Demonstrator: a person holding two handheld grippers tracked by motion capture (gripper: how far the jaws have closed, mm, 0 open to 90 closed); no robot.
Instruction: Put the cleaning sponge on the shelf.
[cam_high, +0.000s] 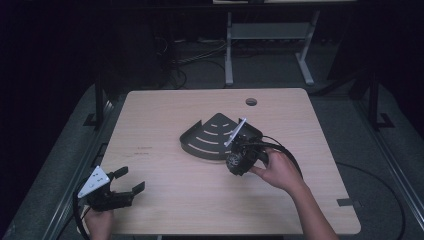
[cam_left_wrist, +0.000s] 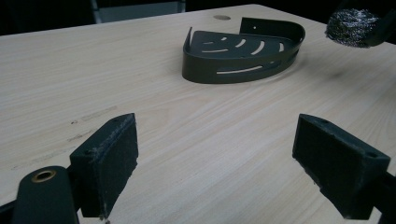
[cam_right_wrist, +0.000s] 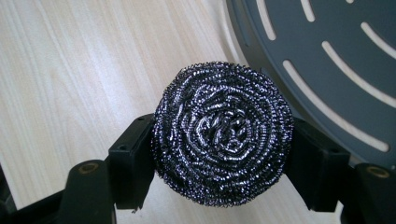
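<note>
A round steel wool scourer (cam_right_wrist: 222, 133) is clamped between the jaws of my right gripper (cam_high: 235, 162), held just above the table beside the front edge of a dark slotted corner shelf tray (cam_high: 200, 142). From the left gripper view the scourer (cam_left_wrist: 351, 28) hangs at the top right, next to the tray (cam_left_wrist: 243, 70). In the right gripper view the tray's slotted floor (cam_right_wrist: 336, 60) lies at the upper right. My left gripper (cam_high: 131, 181) rests at the table's front left corner, open, with nothing between its pads (cam_left_wrist: 112, 158).
The light wooden table (cam_high: 165, 115) has a round cable hole (cam_high: 251, 102) near its far edge. A cable (cam_high: 285, 150) loops from the right gripper past the hand. Table legs and floor cables lie beyond the far edge.
</note>
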